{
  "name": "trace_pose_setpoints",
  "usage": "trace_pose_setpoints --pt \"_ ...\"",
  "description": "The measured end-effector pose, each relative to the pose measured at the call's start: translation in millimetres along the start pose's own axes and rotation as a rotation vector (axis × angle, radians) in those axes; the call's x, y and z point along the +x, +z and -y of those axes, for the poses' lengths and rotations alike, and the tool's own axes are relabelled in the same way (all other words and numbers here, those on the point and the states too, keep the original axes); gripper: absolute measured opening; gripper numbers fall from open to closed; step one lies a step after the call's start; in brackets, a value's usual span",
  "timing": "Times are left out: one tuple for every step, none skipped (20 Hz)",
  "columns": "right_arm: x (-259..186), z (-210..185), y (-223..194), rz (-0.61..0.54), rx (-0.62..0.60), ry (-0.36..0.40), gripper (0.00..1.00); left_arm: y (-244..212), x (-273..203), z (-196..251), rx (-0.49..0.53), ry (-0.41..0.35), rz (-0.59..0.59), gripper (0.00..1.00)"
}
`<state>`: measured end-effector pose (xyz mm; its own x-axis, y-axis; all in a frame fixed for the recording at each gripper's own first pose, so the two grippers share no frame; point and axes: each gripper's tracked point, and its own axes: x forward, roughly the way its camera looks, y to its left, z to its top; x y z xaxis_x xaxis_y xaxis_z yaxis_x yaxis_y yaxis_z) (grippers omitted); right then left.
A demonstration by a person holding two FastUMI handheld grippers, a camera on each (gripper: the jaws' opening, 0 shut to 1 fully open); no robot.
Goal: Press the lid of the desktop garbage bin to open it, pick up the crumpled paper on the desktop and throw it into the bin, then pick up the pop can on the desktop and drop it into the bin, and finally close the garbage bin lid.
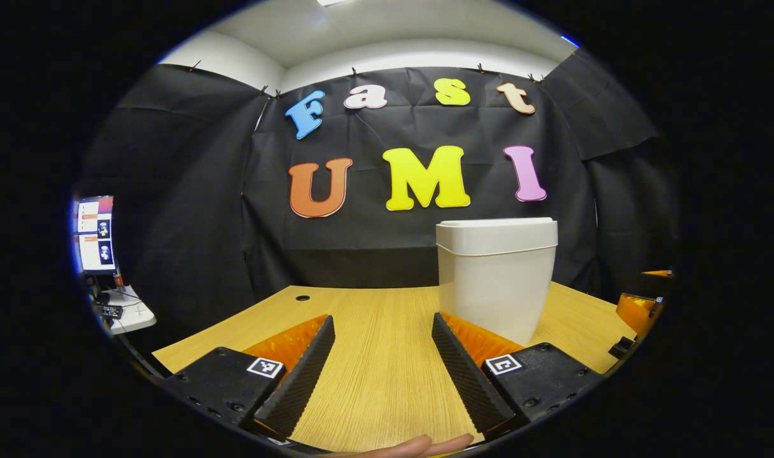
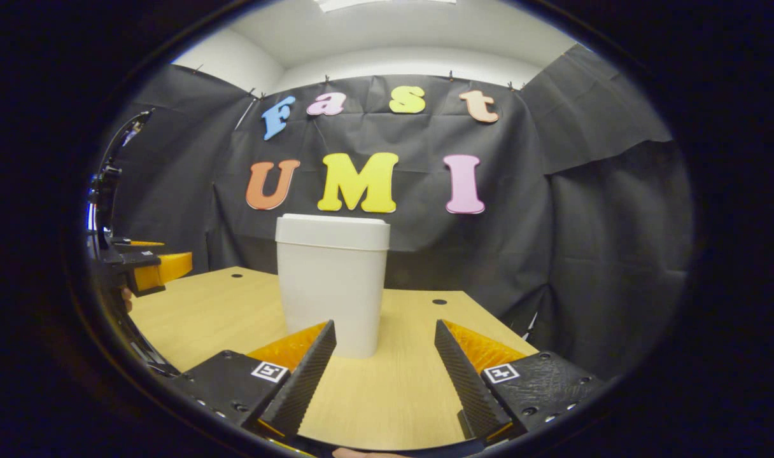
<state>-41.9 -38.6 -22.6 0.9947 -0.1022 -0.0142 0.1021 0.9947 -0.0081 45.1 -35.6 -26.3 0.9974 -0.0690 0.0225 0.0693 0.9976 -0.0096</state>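
In the left gripper view, the left gripper (image 1: 382,356) is seen with its fingers spread apart and nothing between them, above the wooden desk (image 1: 374,381). The garbage bin (image 1: 496,280) stands just beyond, at about one o'clock. In the right gripper view, the right gripper (image 2: 384,366), likewise parted and empty, has the bin at eleven o'clock. The bin's long axis is upright, its lid (image 2: 333,232) shut on top. Neither gripper can be judged nearer.
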Motion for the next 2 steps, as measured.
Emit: trace_pose_setpoints --pt "1.4 2.5 0.9 0.006 -0.005 -0.001 0.98 6.5 -3.5 4.1 0.008 0.007 0.015 0.99" --pt "2.5 5.8 2.7 0.011 -0.012 -0.001 0.98 8.4 -7.3 9.7 0.005 0.013 0.02 0.99"
